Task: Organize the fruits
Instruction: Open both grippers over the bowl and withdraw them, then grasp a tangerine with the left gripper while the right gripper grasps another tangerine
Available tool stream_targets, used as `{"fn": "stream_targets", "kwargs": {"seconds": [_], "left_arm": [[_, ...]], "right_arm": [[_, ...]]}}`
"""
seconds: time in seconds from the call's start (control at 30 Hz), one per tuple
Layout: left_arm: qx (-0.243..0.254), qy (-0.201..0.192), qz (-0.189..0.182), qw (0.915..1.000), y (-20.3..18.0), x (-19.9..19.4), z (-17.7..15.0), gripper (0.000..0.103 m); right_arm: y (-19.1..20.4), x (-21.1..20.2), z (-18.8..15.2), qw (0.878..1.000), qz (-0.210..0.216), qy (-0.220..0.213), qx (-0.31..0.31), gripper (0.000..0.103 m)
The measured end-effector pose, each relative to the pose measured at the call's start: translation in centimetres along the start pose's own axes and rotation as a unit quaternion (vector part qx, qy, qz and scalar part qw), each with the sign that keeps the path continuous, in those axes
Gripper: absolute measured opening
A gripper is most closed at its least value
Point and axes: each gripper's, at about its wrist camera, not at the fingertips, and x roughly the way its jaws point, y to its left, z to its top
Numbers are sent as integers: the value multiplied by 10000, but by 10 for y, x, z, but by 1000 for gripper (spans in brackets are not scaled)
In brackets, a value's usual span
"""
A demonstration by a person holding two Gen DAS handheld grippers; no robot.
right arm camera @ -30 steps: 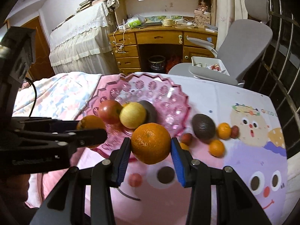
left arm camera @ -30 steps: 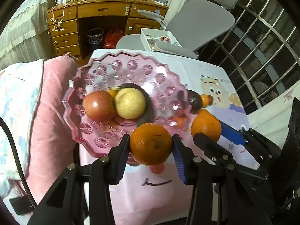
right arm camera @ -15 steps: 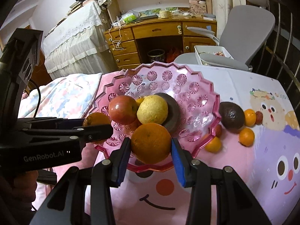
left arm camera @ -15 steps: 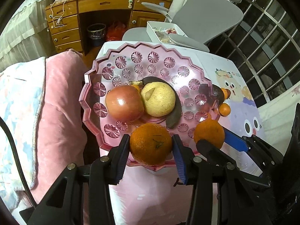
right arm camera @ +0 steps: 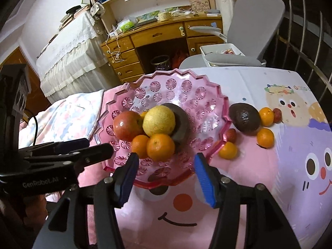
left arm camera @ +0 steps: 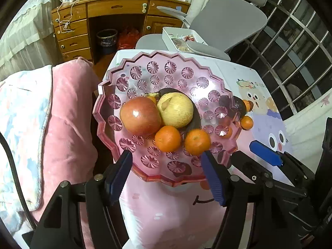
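Cartoon tablecloth [right arm camera: 259,186], pink bowl [left arm camera: 108,124]: my left gripper [left arm camera: 167,166] and right gripper [right arm camera: 165,167] both angle steeply down, jaws opening, empty; two oranges [left arm camera: 168,138] lie released.

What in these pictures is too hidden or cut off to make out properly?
- Dark fruit in the pink bowl, both views: mostly hidden behind the yellow apple.
- Small orange piece, left view: wedged behind the red apple.
- White tray on the chair: contents too small.
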Motion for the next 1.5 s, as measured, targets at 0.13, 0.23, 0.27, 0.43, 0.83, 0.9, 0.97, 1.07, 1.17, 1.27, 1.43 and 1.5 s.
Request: {"fn": "stream_targets", "kwargs": {"seconds": [0.13, 0.23, 0.27, 0.43, 0.83, 0.9, 0.97, 1.07, 1.17, 1.27, 1.43, 1.5], "left_arm": [[-29, 64, 50, 10000, -8, -4, -8, 74], [-58, 125, 59, 9999, -17, -6, -16, 75], [-53, 135, 80, 9999, -22, -7, -19, 75], [-247, 191, 295, 9991, -44, -8, -35, 76], [-1004, -4, 703, 9925, -124, -22, -63, 81], [-1087, -48, 725, 9914, -139, -21, -66, 81], [-1134, -126, 731, 9908, -156, -19, -68, 81], [-1162, -170, 766, 9901, -181, -14, -73, 81], [-1179, -94, 748, 9902, -202, -6, -76, 81], [-1082, -7, 735, 9914, -224, 3, -73, 81], [-807, 70, 752, 9939, -256, 17, -58, 81], [-736, 57, 763, 9943, -265, 22, -50, 81]], "right_arm": [[-9, -4, -3, 10000, -1, 83, 9, 57], [-19, -10, -9, 9999, 12, 88, 50, 57], [-24, -11, -10, 9999, 16, 85, 69, 57], [-52, -19, -17, 9997, 139, 180, 111, 57], [-128, -57, -21, 9952, 620, 538, -542, 57], [-141, -64, -21, 9941, 661, 553, -666, 57], [-155, -71, -21, 9928, 701, 556, -801, 57], [-174, -78, -19, 9912, 696, 551, -982, 57], [-192, -84, -19, 9892, 682, 584, -1161, 57], [-210, -91, -16, 9872, 635, 600, -1333, 57], [-238, -100, -3, 9844, 522, 515, -1599, 57], [-247, -102, 6, 9830, 495, 473, -1701, 57]]}}
